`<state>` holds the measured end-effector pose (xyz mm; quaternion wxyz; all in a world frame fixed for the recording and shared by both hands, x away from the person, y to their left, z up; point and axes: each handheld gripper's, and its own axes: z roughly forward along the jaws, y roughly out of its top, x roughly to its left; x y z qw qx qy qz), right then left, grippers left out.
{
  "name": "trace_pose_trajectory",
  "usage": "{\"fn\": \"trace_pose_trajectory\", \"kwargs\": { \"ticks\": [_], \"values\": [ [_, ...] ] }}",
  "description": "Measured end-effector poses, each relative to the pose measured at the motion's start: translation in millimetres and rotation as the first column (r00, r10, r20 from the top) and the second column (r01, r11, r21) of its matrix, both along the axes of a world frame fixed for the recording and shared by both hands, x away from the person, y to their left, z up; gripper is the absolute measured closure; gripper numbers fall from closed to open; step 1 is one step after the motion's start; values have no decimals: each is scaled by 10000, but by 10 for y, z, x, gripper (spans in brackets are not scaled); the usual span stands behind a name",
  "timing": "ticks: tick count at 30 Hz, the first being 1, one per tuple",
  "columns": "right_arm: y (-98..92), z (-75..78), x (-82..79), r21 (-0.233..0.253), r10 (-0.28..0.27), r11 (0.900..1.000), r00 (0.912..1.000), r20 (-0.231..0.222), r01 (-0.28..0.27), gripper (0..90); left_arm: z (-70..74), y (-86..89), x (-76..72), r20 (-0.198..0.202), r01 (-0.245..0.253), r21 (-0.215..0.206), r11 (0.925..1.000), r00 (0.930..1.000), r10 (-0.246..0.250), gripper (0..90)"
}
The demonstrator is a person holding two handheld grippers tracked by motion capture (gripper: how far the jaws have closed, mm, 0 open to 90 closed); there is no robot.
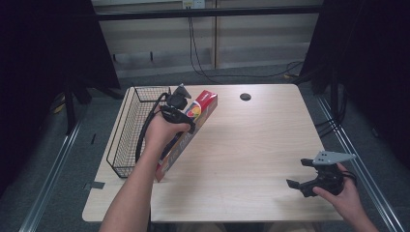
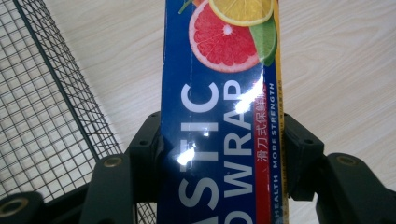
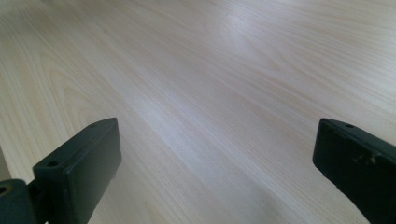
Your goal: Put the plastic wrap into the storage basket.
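The left claw (image 2: 219, 154) pinches the plastic wrap box (image 1: 189, 129) mid-length, just right of the wire basket (image 1: 126, 130), so it could pivot and slip if tilted, while the right claw (image 1: 303, 174) hovers spread over the near-right table (image 1: 251, 145).

We see a glossy cardboard wrap box (image 2: 219, 116), a black wire basket (image 1: 126, 130), and a matt pale-wood bench (image 1: 251, 145).

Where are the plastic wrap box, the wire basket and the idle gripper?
plastic wrap box (image 2: 210, 140): left gripper view, blue printed face.
wire basket (image 1: 126, 130): high view, mesh floor.
right gripper (image 1: 300, 173): high view, midway between its open jaws.
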<state>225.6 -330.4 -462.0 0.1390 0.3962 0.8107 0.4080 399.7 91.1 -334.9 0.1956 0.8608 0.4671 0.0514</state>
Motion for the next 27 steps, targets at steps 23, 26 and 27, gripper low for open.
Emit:
{"fn": "trace_pose_trajectory", "kwargs": {
  "ticks": [23,26,27],
  "values": [
    [10,-5,-5,-14,290,9996,9996,9,-290,0,127,171,54,3,-636,-62,9980,9980,636,435],
    [11,-4,-5,15,284,9996,9996,24,-284,0,139,186,60,-26,-727,-55,9973,9973,727,435],
    [11,0,-5,11,262,9997,9997,17,-262,0,143,195,63,-21,-802,-63,9968,9968,802,435]
  ]
}}
